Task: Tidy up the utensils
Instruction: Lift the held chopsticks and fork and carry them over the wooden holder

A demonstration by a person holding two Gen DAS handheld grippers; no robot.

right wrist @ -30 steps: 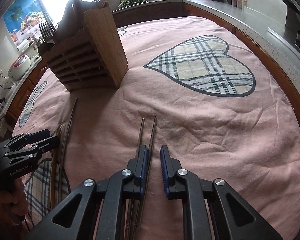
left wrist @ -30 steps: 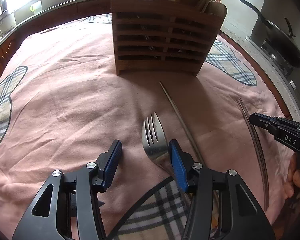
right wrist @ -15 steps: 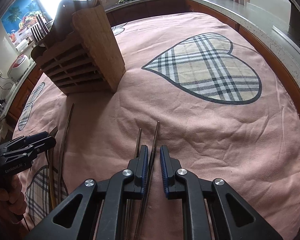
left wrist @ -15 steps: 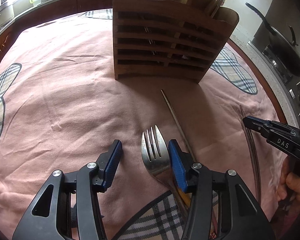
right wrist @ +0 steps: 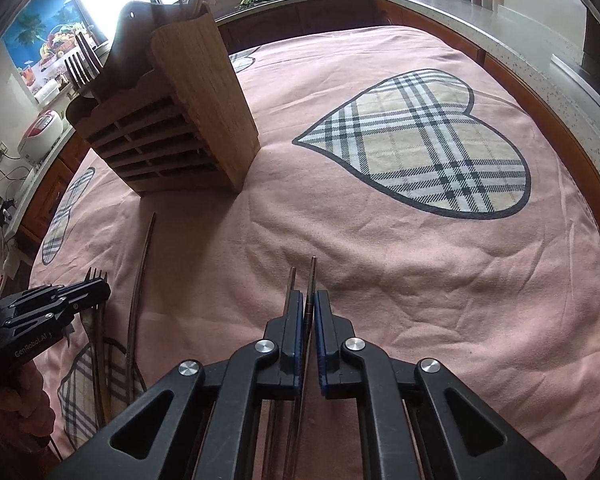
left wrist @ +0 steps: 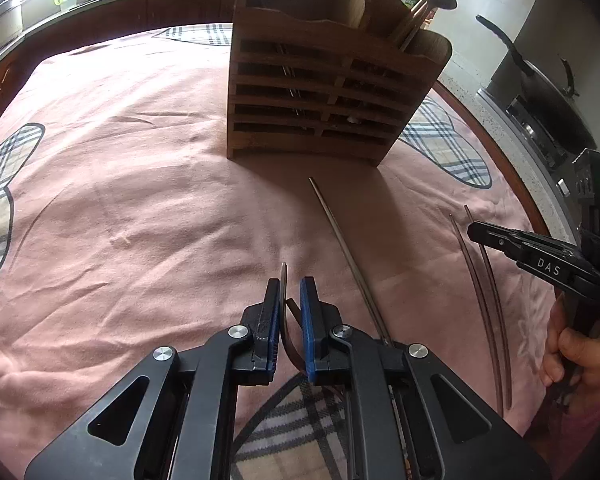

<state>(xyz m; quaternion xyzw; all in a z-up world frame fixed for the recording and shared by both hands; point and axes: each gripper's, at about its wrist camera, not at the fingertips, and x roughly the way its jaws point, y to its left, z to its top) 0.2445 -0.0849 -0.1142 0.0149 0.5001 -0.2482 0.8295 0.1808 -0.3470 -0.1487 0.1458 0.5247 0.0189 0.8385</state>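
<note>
The left gripper [left wrist: 290, 300] is pinched down on the fork [left wrist: 284, 280], which sits on edge between the blue pads, so only its thin profile pokes forward at 12 o'clock. Held edge-on like that, the head should slide into a holder compartment more readily than it would flat, though that is my reading. In the right wrist view the tines [right wrist: 95, 274] show just past the left gripper's tip at about 9 o'clock.

The right gripper [right wrist: 309, 312] is closed narrowly around one chopstick of a pair [right wrist: 310, 280]; the other [right wrist: 292, 280] runs along the outside of its left finger (whether it is caught as well, I cannot tell). Taking them near the middle probably keeps them balanced for a lift.

The wooden utensil holder [left wrist: 324, 92] stands upright on the pink cloth [left wrist: 120, 200] at 12 o'clock from the left gripper, well apart from both tools. Its slatted front faces the left camera, with forks [right wrist: 80, 66] and handles already standing in its top. That open top is the likely target for what each gripper holds.

A single metal chopstick [left wrist: 340, 236] lies loose on the cloth, pointing toward the holder's base at about 1 o'clock from the left gripper. It is probably left for a later trip, since both grippers are full.
</note>
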